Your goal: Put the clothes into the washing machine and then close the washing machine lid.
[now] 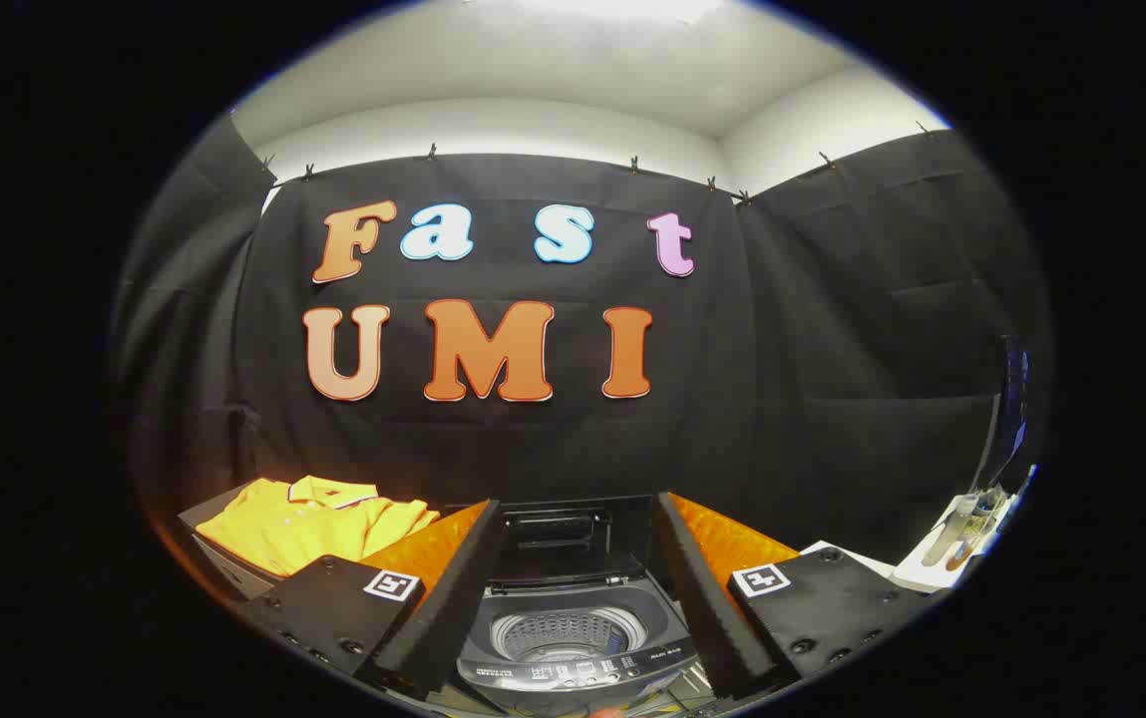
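Gripper spread open, nothing held, fingers standing wide either side of washing machine. Washing machine sat between the fingers, close below; control strip along its near edge, drum visible and bare, no cloth inside as far as could be seen. Lid stood raised at back of washing machine, upright against the wall cloth. Shirt, yellow with a collar, lay folded on a pale box left of washing machine, beyond the left finger, well apart from the drum.

Judged as start of task: nothing loaded, shirt untouched, lid not shut. Left to do: reach left of washing machine, grip shirt, carry over, drop into drum, then push lid down.

Orange table top showed either side of washing machine, behind the fingers. Right of washing machine, further off, white sheet with small clear bottles on it; contents too small to tell. Dark upright object above those, unclear what.

Behind washing machine, black cloth hung as wall, clipped along its top, wrapping both sides. Above that, white wall and ceiling, brightly lit.
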`<control>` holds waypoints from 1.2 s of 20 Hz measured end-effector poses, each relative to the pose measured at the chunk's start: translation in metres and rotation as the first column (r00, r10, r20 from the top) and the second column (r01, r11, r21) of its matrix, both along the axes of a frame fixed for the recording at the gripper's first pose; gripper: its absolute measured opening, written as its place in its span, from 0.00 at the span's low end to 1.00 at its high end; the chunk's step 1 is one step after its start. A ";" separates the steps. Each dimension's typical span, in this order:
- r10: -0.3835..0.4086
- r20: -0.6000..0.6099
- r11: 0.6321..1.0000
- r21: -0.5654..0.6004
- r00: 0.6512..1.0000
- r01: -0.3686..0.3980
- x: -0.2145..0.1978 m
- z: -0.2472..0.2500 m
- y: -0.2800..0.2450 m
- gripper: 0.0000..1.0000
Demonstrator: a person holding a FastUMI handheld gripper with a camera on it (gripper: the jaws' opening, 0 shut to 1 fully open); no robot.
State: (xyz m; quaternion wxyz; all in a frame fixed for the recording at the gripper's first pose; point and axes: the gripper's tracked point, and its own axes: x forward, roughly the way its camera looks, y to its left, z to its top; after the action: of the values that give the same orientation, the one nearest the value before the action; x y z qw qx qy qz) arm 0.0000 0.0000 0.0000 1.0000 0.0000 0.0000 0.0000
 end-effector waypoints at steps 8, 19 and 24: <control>-0.012 -0.002 1.000 -0.002 1.000 0.012 0.005 0.001 -0.003 0.98; -0.012 -0.002 1.000 -0.016 1.000 0.012 0.002 0.001 0.000 0.98; -0.017 0.004 1.000 -0.011 1.000 0.017 -0.003 0.003 -0.001 0.98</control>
State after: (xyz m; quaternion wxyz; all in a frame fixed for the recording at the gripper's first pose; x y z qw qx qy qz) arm -0.0026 -0.0005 0.0034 0.9999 -0.0056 -0.0019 -0.0087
